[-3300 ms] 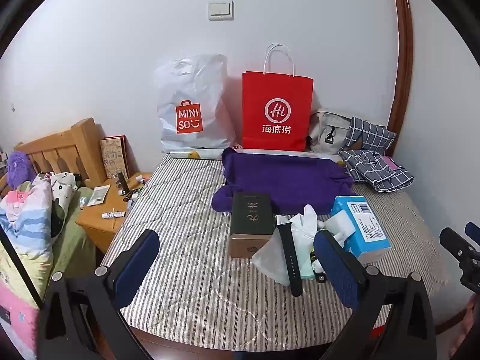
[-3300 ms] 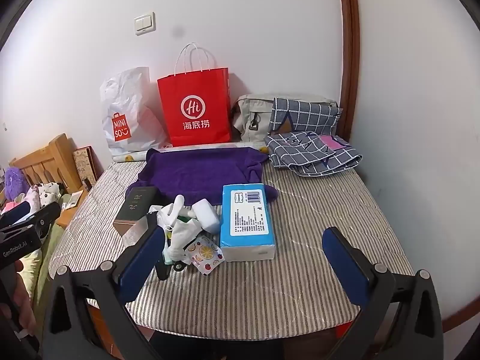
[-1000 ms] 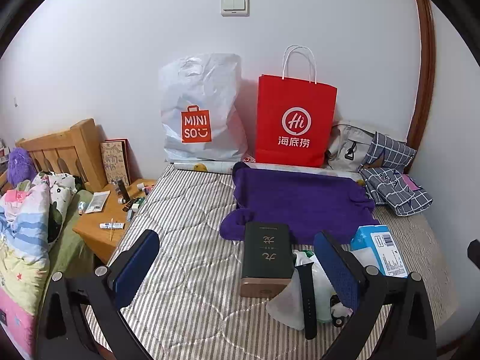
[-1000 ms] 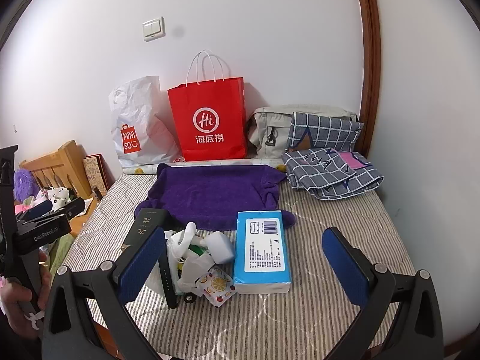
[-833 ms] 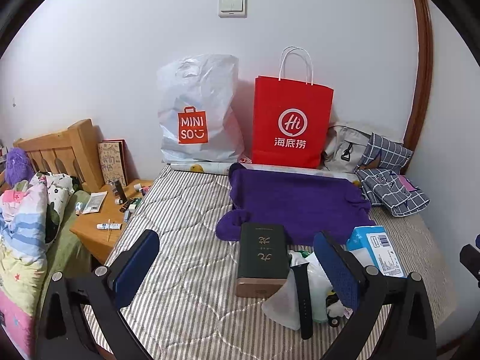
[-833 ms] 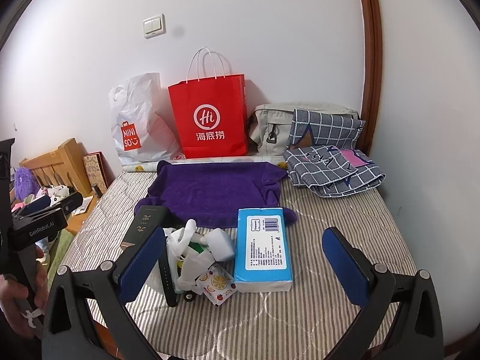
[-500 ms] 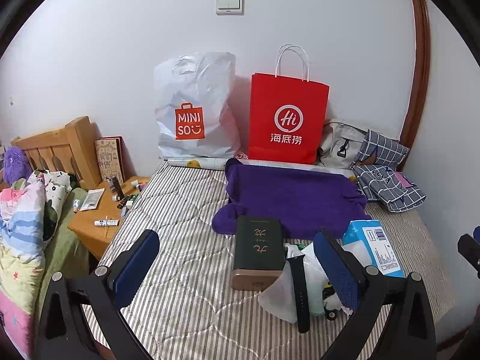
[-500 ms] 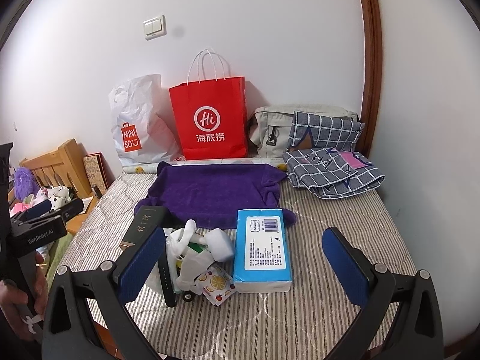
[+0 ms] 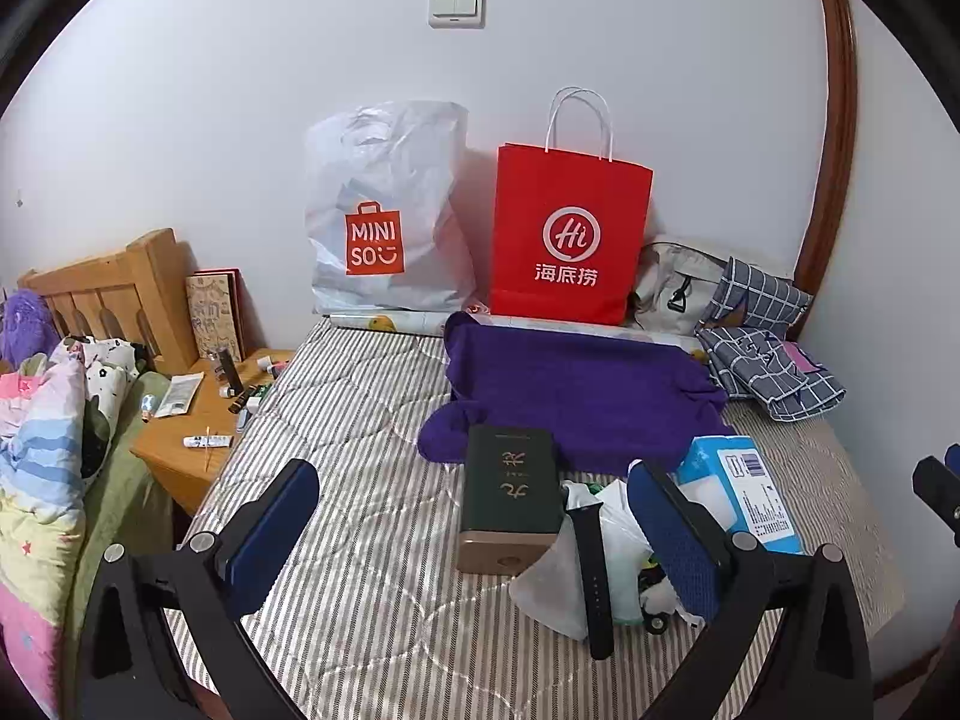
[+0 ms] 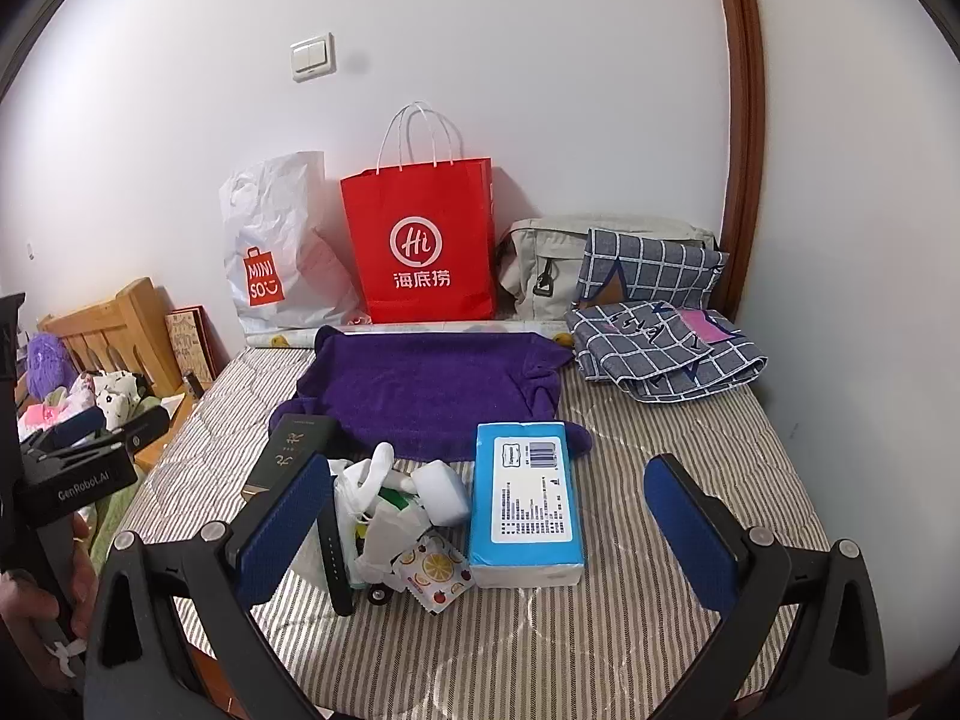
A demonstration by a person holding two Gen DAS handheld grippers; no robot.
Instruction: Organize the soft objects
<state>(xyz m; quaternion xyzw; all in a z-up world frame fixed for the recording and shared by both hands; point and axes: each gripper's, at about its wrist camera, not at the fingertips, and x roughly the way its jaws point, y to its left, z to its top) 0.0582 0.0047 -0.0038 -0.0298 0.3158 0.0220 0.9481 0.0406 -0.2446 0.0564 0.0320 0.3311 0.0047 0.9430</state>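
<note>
Clutter is sitting in a tight bunch at the near end of the striped bed [image 10: 630, 630], and we are holding both tools back from it, probably to take in the layout before committing to a first pick. Our left hand-held gripper [image 9: 474, 528] is hovering with its blue pads spread wide and nothing between them; our right hand-held gripper [image 10: 489, 525] is likewise gaping and empty above the mattress edge.

We are judging the purple towel [image 10: 429, 387] to be the main soft item: it is lying spread flat across the middle of the bed, its near edge tucked just under the dark green box [image 9: 510, 498] and the blue tissue pack [image 10: 528, 498], so those two are pinning it for now. We are reading the grey checked cloth [image 10: 666, 354] as the other soft piece, heaped at the far right corner beside the grey canvas bag [image 10: 540, 264].

Between box and tissue pack, a crumpled white plastic bag [image 10: 372, 516] is holding small oddments, with a black watch strap [image 9: 594, 582] draped against it. Propped upright along the wall, the red paper bag [image 9: 570, 240] and the white Miniso bag [image 9: 384, 216] are standing where they could be serving as containers, though we cannot tell their contents.
</note>
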